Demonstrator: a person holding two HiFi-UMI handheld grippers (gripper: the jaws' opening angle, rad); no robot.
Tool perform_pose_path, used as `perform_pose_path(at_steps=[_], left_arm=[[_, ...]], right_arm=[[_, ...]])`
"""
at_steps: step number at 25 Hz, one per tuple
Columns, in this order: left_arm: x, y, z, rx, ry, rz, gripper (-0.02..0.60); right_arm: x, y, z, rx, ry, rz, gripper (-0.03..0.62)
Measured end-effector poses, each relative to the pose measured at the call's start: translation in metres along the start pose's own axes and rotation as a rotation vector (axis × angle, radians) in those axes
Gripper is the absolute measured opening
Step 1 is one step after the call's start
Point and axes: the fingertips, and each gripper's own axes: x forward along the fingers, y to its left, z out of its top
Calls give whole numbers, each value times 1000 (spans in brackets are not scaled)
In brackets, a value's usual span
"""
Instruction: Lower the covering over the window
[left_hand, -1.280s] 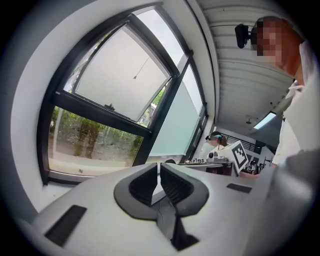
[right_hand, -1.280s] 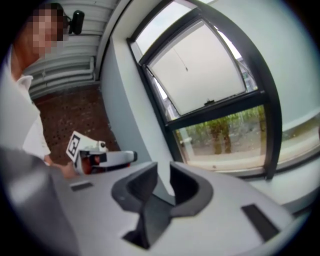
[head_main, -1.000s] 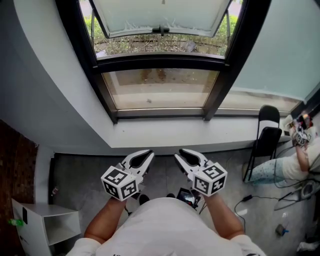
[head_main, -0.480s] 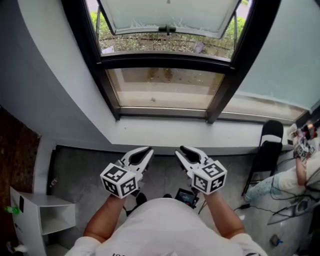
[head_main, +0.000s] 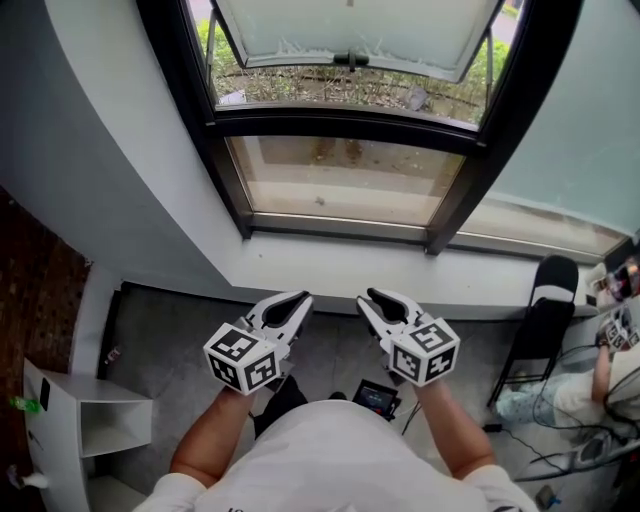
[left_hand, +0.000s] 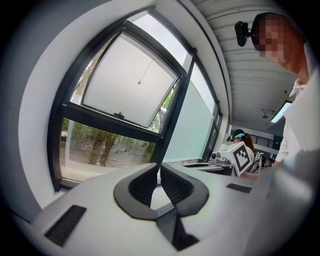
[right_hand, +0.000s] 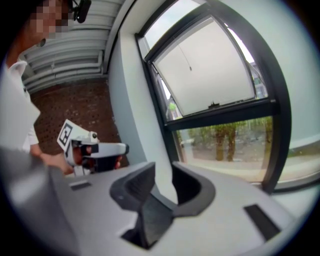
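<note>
The window (head_main: 345, 122) has a black frame, and its upper sash (head_main: 350, 35) is tilted open outward. No covering shows over the glass. A thin pull cord (left_hand: 144, 74) with a small bead hangs in front of the sash, also seen as the cord (right_hand: 188, 61) in the right gripper view. My left gripper (head_main: 300, 297) hovers level over the floor just short of the white sill (head_main: 330, 268), its jaws shut and empty (left_hand: 159, 167). Beside it, my right gripper (head_main: 372, 296) stands a little open with nothing between its jaws (right_hand: 164, 167). Both point at the window.
A white shelf unit (head_main: 90, 425) stands at the lower left. A black chair (head_main: 545, 300) and a seated person (head_main: 610, 365) are at the right. A small device (head_main: 378, 397) lies on the grey floor below my hands. A grey wall (head_main: 90, 170) runs left of the window.
The window and sill have drifted rightward and slightly down in the head view. Both grippers stay side by side and sit a little further right. Their jaws look unchanged.
</note>
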Motion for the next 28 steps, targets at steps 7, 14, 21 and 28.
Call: perform_pose_path(at_steps=[7, 14, 21, 28], left_arm=[[21, 37, 13, 20, 11, -39, 18], [52, 98, 38, 16, 45, -108, 18], [78, 152, 73, 36, 76, -172, 18], [87, 189, 90, 57, 98, -225, 18]], right_arm=[[45, -12, 10, -4, 6, -7, 98], [101, -42, 40, 25, -25, -88, 98], [153, -62, 76, 50, -57, -157, 98], [192, -68, 93, 59, -61, -201, 98]])
